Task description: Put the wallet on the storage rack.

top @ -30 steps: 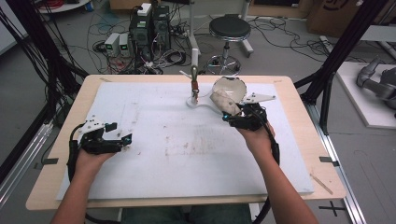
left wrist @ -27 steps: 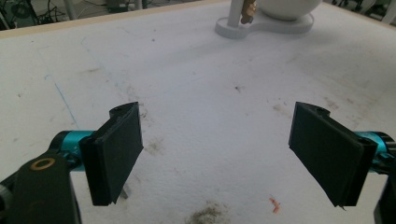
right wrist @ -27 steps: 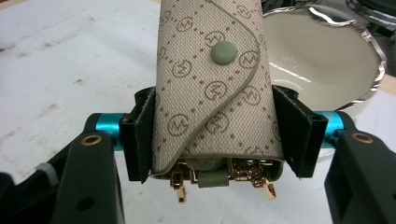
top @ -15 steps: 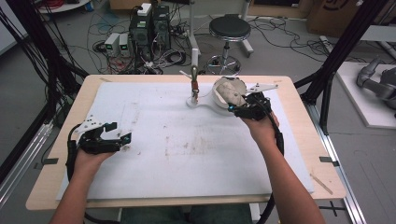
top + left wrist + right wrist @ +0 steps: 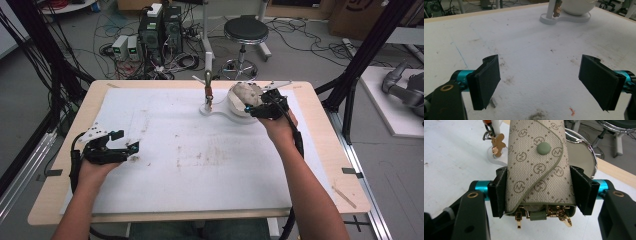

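Your right gripper (image 5: 537, 195) is clenched on a small key pouch (image 5: 537, 162) of beige monogram fabric, one black jaw pressing each long side near its lower end. The pouch points up and away from the jaws; the flap with its green snap button (image 5: 543, 148) sits above the grip line. In the high view your right gripper (image 5: 260, 106) holds it at the far side of the table, just over the white bowl stand (image 5: 235, 107).

Handling, as a judgement: light and soft. The fabric walls look a little pinched between the pads, so expect it to flex, not slide. The weave gives decent friction. The gold key hooks (image 5: 555, 213) dangle loose below the jaws, toward you; they will swing and may snag. The present mid-side hold looks sound; gripping on the flap would risk popping the snap.

Beyond and left of the pouch a gingerbread charm (image 5: 497, 143) hangs on the white post (image 5: 496, 125).

Your left gripper (image 5: 549, 82) is released, jaws wide, nothing between them, over bare stained table cover (image 5: 529, 50), well apart from the pouch.

Hard to tell:
- the pouch's top end, cut off at the frame edge
- how many hooks hang inside the pouch
- whether the pouch touches the bowl beneath it
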A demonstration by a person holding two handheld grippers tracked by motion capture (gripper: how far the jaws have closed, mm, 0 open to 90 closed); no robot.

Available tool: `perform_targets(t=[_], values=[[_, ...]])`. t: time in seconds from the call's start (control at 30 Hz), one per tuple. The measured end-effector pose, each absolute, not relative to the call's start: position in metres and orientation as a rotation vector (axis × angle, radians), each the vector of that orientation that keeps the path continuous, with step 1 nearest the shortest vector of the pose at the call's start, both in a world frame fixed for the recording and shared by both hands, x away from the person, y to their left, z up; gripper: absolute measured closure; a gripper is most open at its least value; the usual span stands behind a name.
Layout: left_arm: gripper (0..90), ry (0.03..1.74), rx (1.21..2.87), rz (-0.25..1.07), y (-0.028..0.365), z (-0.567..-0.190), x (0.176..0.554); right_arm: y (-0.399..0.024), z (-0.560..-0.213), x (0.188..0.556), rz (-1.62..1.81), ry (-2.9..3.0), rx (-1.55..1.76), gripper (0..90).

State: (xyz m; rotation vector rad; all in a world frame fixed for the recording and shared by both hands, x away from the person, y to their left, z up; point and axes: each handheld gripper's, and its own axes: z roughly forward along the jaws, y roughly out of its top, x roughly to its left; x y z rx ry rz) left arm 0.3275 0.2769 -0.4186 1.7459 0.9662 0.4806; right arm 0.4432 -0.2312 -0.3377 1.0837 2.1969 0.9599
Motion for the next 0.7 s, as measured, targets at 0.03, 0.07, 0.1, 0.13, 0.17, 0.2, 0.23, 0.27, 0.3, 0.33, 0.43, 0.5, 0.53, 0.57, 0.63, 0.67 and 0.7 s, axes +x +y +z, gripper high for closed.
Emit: perform_targets(t=[0.03,0.07,0.1,0.13,0.17,0.2,0.23,0.27,0.3,0.33,0.43,0.5,0.53,0.57,0.63,0.67,0.7], values=[[17.4,0.969,1.749,0.484,0.277,-0.419,0.328,-0.231,-0.339,0.446,0.953,2.204,1.094,37.6],[17.4,0.972,1.748,0.483,0.277,-0.419,0.328,-0.231,-0.34,0.447,0.941,2.205,1.09,37.6],[17.4,0.972,1.748,0.483,0.277,-0.419,0.328,-0.231,-0.34,0.447,0.941,2.205,1.09,37.6],[17.4,0.972,1.748,0.481,0.277,-0.42,0.328,-0.23,-0.342,0.449,0.929,2.211,1.118,37.6],[17.4,0.972,1.748,0.481,0.277,-0.42,0.328,-0.23,-0.342,0.449,0.929,2.211,1.118,37.6],[17.4,0.972,1.756,0.48,0.277,-0.42,0.328,-0.23,-0.343,0.452,0.915,2.211,1.119,37.5],[17.4,0.968,1.757,0.478,0.277,-0.42,0.328,-0.231,-0.344,0.453,0.912,2.215,1.116,37.6],[17.4,0.968,1.757,0.478,0.277,-0.42,0.328,-0.231,-0.344,0.453,0.912,2.215,1.116,37.6],[17.4,0.969,1.756,0.477,0.277,-0.42,0.328,-0.23,-0.345,0.455,0.894,2.221,1.122,37.5],[17.4,0.969,1.756,0.477,0.277,-0.42,0.328,-0.23,-0.346,0.456,0.885,2.225,1.123,37.5],[17.4,0.971,1.755,0.478,0.277,-0.42,0.328,-0.23,-0.35,0.459,0.859,2.229,1.137,37.5],[17.4,0.976,1.761,0.479,0.278,-0.421,0.328,-0.229,-0.352,0.461,0.853,2.235,1.137,37.5],[17.4,0.976,1.761,0.479,0.278,-0.421,0.328,-0.228,-0.353,0.462,0.849,2.234,1.133,37.5],[17.4,0.978,1.764,0.48,0.279,-0.422,0.328,-0.227,-0.354,0.463,0.844,2.235,1.136,37.5],[17.4,0.98,1.761,0.478,0.279,-0.422,0.328,-0.227,-0.355,0.464,0.838,2.238,1.138,37.5],[17.4,0.979,1.765,0.48,0.279,-0.422,0.328,-0.226,-0.358,0.466,0.81,2.244,1.14,37.4],[17.4,0.979,1.763,0.479,0.279,-0.422,0.328,-0.226,-0.359,0.467,0.805,2.242,1.144,37.4]])
